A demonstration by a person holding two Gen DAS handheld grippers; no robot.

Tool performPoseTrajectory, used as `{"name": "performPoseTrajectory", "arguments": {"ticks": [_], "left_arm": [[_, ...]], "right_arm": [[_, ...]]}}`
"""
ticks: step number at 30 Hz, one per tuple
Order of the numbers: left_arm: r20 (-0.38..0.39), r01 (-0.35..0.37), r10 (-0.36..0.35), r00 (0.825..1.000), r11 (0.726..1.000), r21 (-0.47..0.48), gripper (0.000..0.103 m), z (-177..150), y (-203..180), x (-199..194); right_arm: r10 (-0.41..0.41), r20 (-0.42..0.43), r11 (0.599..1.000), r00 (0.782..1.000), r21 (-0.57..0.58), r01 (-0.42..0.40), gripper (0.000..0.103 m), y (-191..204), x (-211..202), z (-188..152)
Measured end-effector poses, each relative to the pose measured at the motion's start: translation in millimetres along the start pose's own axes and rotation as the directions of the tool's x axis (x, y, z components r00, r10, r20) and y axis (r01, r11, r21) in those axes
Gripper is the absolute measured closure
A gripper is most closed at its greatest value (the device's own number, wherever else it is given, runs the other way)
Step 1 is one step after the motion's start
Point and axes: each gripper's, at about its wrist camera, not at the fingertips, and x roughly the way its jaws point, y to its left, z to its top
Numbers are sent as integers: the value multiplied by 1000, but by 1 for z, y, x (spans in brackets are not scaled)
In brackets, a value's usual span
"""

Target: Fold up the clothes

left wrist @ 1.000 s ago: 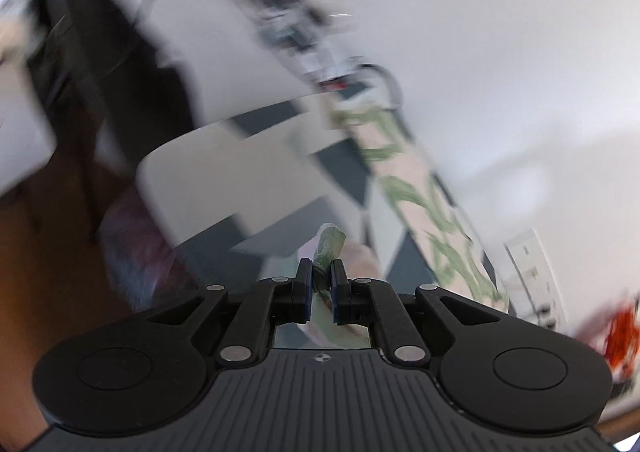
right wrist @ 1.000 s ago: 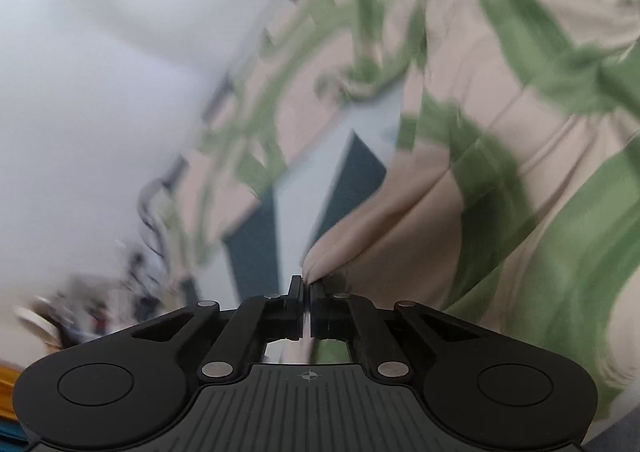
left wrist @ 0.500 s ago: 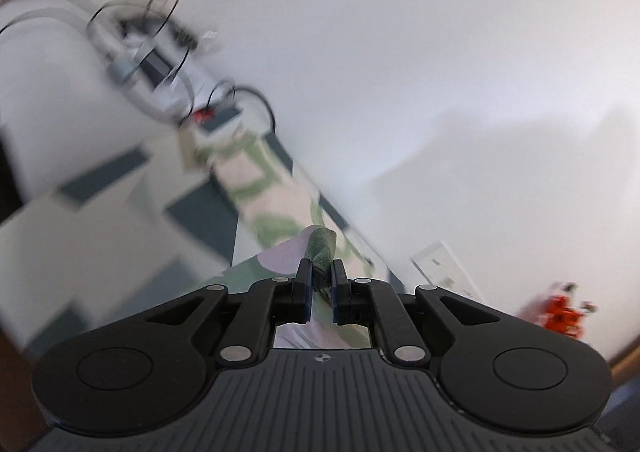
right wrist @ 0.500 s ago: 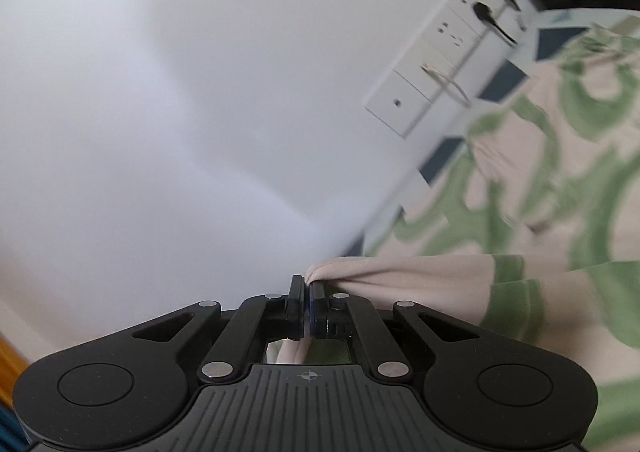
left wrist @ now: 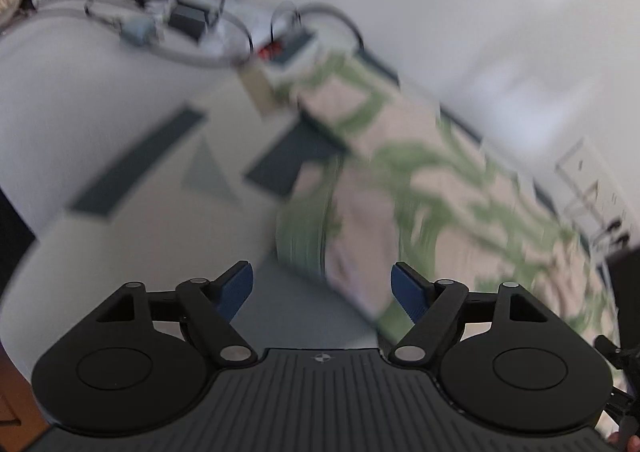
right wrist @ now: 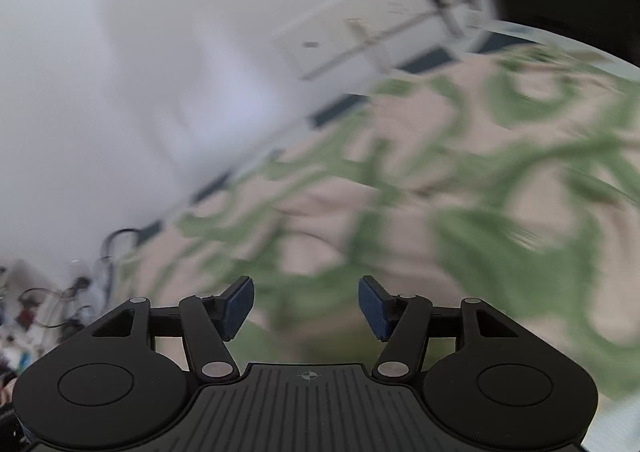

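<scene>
Now that both of your grippers have let go, your left gripper (left wrist: 321, 288) stands with its blue pads spread wide and nothing between them, and your right gripper (right wrist: 306, 306) is spread the same way and just as empty. Half a second ago each one was clamped on a pinch of the cream garment with the green leaf print (left wrist: 420, 188); that cloth now lies on the patterned tabletop (left wrist: 132, 140), clear of both tools. Take the garment as your landmark: your left gripper hovers just off its near edge, where a green hem or cuff shows, though blur keeps you from telling which. Your right gripper hangs low over its printed middle (right wrist: 460, 180). Beyond the garment runs the white wall with a socket panel (right wrist: 384, 32) and plugs in it; past its far end sit loops of cable and small electronics (left wrist: 192, 20), too smeared to name further.

Judging by the release, you have just laid a fold down or spread the piece out, and the blur does not let you tell which, nor how many layers now lie there. Check the edges before you grip again.

No basket, bin or box shows in either view, so there is no container, and no contents, to report
</scene>
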Motion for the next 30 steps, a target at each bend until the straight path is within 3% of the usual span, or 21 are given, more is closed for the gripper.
{"name": "performPoseTrajectory", "arguments": {"ticks": [5,6,9,10,14,19,23,24,26,27,30], "left_arm": [[-30,6,-6,1000,1000,-7,25,-11,-16,20],[-23,11,-12,1000,1000,-7,31,-8,-18,19],[0,27,-27,1000,1000,-6,101,1,-24,15],[8,33,-33,999,999,-6,101,4,-26,13],[38,54,-54,998,999,-5,102,16,-34,8],[91,4,-8,996,999,39,102,26,-15,-46],[146,-114,112,983,993,5,101,25,-7,-88],[150,-143,142,979,990,0,97,24,-7,-90],[134,-164,162,978,986,10,74,17,-11,-89],[113,-148,144,983,989,27,56,12,-15,-86],[46,-96,93,995,992,76,49,-5,-25,-76]], "right_arm": [[-137,35,984,990,117,132,48,-50,-31,-8],[-162,39,980,986,123,156,48,-57,-34,-7],[-224,42,965,974,148,215,48,-76,-45,-5],[-234,44,961,971,166,223,45,-82,-48,-5],[-282,60,940,958,215,263,41,-103,-58,-5],[-320,66,903,945,322,283,41,-128,-66,-10],[-292,54,864,955,443,239,41,-139,-74,-17],[-278,43,853,960,470,226,40,-139,-75,-20],[-256,11,838,967,502,217,39,-137,-74,-27],[-250,-1,834,968,509,215,39,-134,-73,-31],[-241,-16,839,970,500,216,39,-125,-73,-37]]}}
